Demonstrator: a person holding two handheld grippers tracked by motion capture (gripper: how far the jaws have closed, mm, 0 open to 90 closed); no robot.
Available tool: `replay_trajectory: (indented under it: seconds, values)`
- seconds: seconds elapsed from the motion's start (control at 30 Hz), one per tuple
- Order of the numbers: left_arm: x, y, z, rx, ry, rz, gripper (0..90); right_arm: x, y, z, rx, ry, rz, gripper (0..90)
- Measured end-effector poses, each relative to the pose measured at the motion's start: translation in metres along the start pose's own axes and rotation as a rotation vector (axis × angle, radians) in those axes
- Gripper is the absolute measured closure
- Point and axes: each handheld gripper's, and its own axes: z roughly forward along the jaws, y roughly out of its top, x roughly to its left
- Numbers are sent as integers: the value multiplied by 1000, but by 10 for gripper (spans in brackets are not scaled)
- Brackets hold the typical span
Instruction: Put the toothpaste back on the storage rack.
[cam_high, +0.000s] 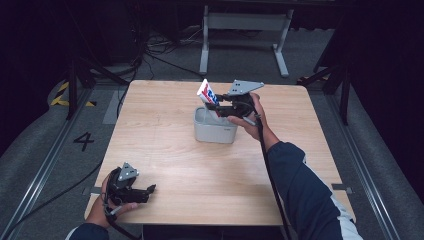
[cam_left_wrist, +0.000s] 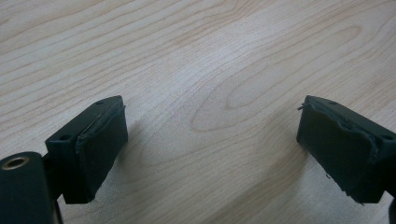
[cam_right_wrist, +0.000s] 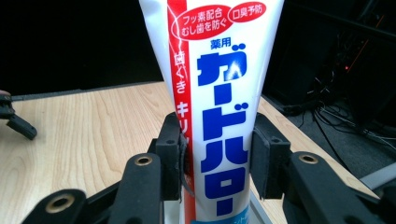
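Observation:
A white toothpaste tube (cam_right_wrist: 215, 93) with a red stripe and blue Japanese lettering stands between the jaws of my right gripper (cam_right_wrist: 215, 163), which is shut on it. From above, the toothpaste tube (cam_high: 206, 94) tilts up and to the left over a grey rectangular box (cam_high: 215, 131), its lower end at the box's opening, and my right gripper (cam_high: 216, 108) holds it from the right. My left gripper (cam_high: 150, 190) rests near the table's front left corner. Its pads (cam_left_wrist: 100, 149) stand wide apart over bare wood, open and holding nothing.
The light wooden table (cam_high: 165, 150) has bare room around the box. Beyond its far edge stand a metal frame (cam_high: 245, 30) and loose cables on the grey floor. Rails run along the floor on both sides of the table.

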Motion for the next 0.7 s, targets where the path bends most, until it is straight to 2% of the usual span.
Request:
replay_trajectory:
  seconds: [0.27,0.57,0.7]
  values:
    - [0,0,0,-2,0,-4,92,-2,-8,-1,15,6,8,617]
    - [0,0,0,2,2,0,92,0,-18,-3,62,32,-8,606]
    - [0,0,0,0,1,-4,92,0,-22,-7,90,38,1,601]
